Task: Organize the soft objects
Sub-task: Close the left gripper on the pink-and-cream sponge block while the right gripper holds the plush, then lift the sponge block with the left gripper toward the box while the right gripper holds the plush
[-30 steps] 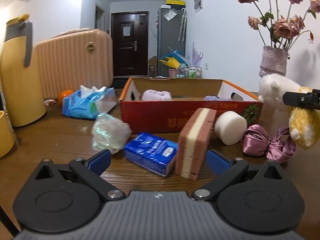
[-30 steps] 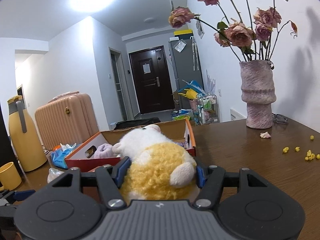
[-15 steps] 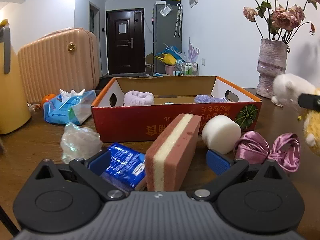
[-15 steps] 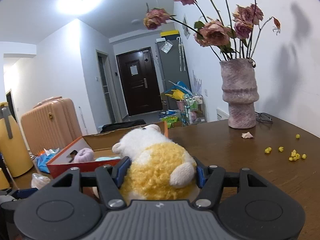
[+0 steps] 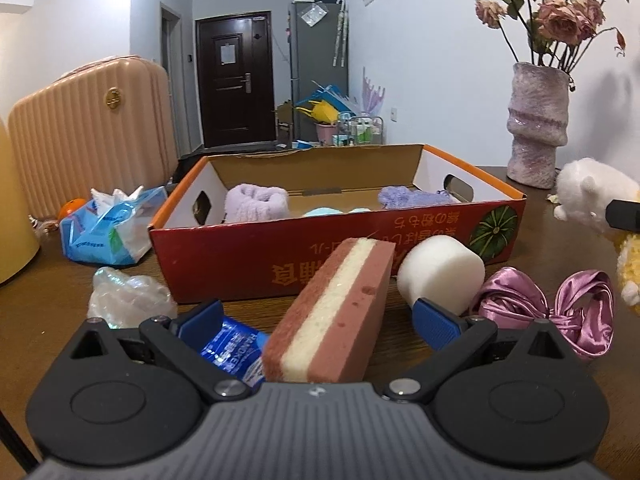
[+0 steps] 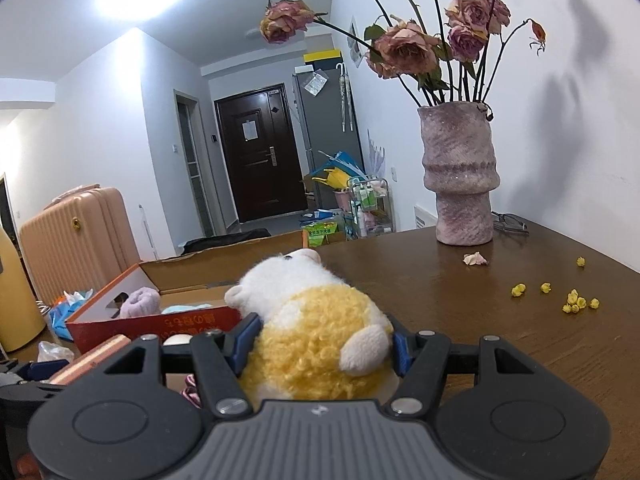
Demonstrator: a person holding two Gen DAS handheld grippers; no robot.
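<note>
While sorting: soft things are going into the box [image 5: 256, 256].
Right claw [image 6: 322, 342]: squeezing the plush toy [image 6: 316, 332], box at ten o'clock.
Left claw [image 5: 324, 318]: gaping around the sponge [image 5: 332, 316], not yet pinching.

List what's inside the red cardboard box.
Inside the red cardboard box: a lilac fluffy roll at the left, a purple knitted piece at the right, and pale blue items between them. The front wall covers the box floor and their lower parts.
</note>
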